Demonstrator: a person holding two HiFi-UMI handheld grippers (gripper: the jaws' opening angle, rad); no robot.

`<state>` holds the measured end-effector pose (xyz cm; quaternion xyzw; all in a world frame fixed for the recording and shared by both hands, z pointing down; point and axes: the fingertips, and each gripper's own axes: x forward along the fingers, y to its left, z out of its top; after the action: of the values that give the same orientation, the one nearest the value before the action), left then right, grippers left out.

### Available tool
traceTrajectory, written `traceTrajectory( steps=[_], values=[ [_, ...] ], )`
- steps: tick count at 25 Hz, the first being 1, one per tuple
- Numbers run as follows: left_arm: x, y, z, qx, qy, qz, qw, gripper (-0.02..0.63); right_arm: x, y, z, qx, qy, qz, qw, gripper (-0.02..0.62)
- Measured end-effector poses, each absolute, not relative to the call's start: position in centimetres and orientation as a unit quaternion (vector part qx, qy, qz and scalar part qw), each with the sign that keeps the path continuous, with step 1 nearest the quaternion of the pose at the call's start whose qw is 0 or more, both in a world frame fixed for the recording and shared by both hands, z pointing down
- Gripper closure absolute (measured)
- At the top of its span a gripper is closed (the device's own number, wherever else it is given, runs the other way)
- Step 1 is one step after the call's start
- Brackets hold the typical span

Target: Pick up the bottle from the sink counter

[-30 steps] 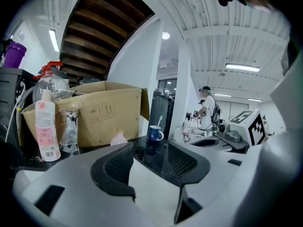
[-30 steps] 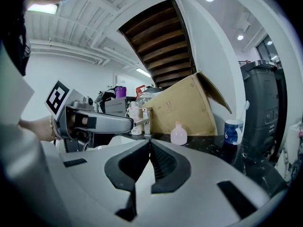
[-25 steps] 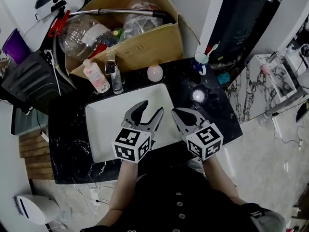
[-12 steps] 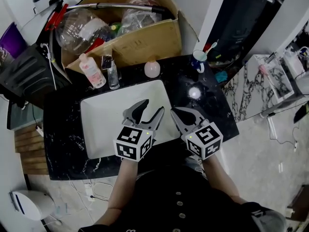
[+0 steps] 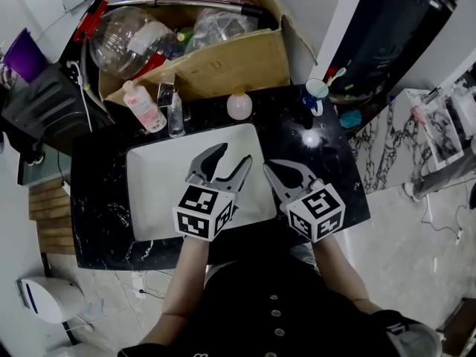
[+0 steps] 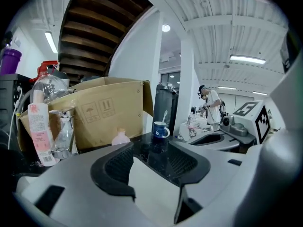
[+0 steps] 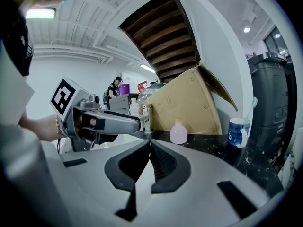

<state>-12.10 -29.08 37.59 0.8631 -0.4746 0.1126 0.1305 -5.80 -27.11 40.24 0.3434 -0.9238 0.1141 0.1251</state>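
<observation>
A tall bottle with a pink label [image 5: 141, 107] [image 6: 38, 134] stands on the black counter [image 5: 100, 199] behind the sink's left corner. A small round pink bottle [image 5: 239, 106] [image 6: 120, 137] [image 7: 178, 132] stands behind the sink's right corner. Over the front of the white sink [image 5: 160, 181] my left gripper [image 5: 226, 163] [image 6: 151, 161] is open with nothing between its jaws. Beside it, over the sink's front right edge, my right gripper [image 5: 277, 171] [image 7: 150, 144] is shut and empty. Both point toward the back of the counter, well short of either bottle.
A chrome tap [image 5: 175, 114] [image 6: 61, 136] stands between the two bottles. A blue mug [image 5: 314, 95] [image 7: 236, 129] with a toothbrush sits at the counter's back right. An open cardboard box [image 5: 223, 58] full of plastic bottles stands behind the counter. A person works far off.
Both grippers keep their place over the sink's front and their jaws have not moved. Only the head view has shifted slightly.
</observation>
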Motion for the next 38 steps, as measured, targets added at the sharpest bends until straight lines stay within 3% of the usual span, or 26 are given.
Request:
traceTrajectory(
  steps=[15,31,38],
  values=[
    [-13.1,-34.6,37.5,0.833,-0.523,0.131,0.126,0.316,-5.4,-30.8,41.5,0.319,-0.931,0.141,0.103,0.591],
    [-13.4,-40.9,42.7,0.818,-0.526,0.193,0.129,0.314,-4.3,-34.0,43.5,0.304,-0.933,0.146,0.125,0.591],
    [-13.1,-43.4,46.2,0.806,-0.526,0.217,0.163,0.259,-4.3,-35.0,44.3,0.296,-0.933,0.157,0.130,0.591]
  ],
)
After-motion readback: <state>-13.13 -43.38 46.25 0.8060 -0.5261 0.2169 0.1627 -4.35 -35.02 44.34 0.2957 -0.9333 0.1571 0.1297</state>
